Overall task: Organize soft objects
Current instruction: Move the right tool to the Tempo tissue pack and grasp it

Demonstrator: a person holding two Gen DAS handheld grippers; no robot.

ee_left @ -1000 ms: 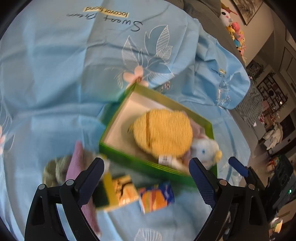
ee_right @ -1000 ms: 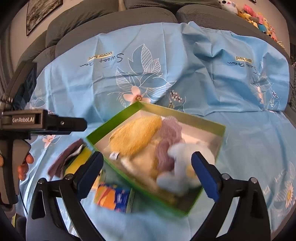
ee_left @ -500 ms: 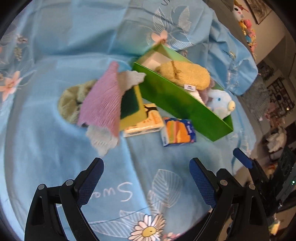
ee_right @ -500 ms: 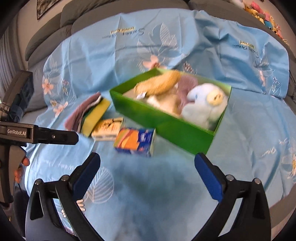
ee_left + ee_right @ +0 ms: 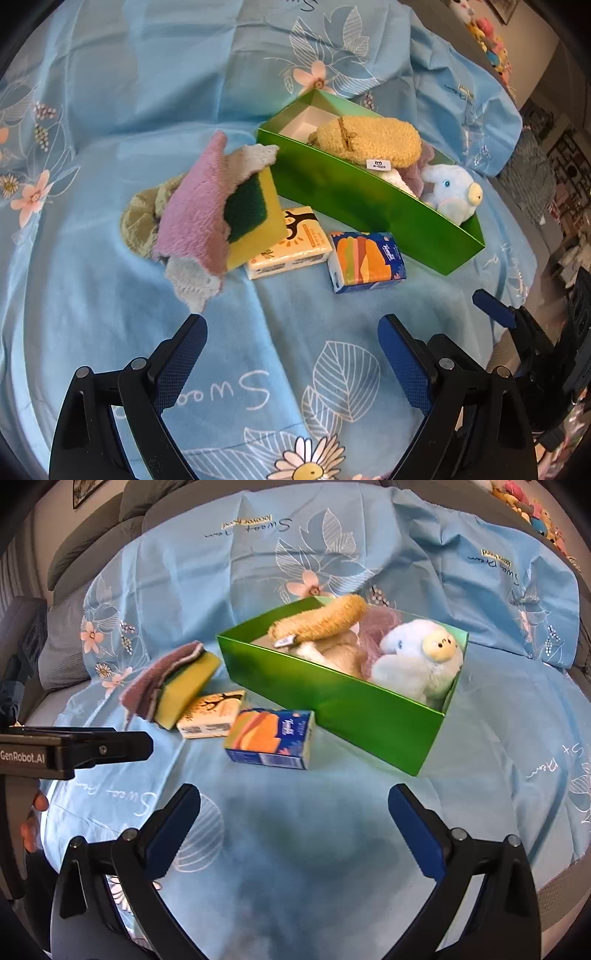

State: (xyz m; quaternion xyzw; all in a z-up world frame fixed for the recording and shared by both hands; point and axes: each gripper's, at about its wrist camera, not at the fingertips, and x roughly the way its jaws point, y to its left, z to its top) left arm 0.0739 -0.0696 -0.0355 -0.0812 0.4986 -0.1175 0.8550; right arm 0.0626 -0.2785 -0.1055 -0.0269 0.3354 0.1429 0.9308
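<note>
A green box lies on the blue sheet and holds a tan fuzzy pouch, a mauve cloth and a pale blue plush toy. Left of the box, a purple towel lies draped over a yellow-green sponge. Two tissue packs sit in front of it: a cream one and a blue-orange one. My left gripper and right gripper both hover open and empty, short of these items.
An olive knitted piece peeks from under the towel. The blue floral sheet covers a grey sofa. Plush toys line the far right. A hand holds the left gripper's body at the left of the right wrist view.
Both grippers pulled back and sank from above the box, so the box, towel, sponge and tissue packs now lie farther ahead. Nothing was picked up; both grippers stayed open.
</note>
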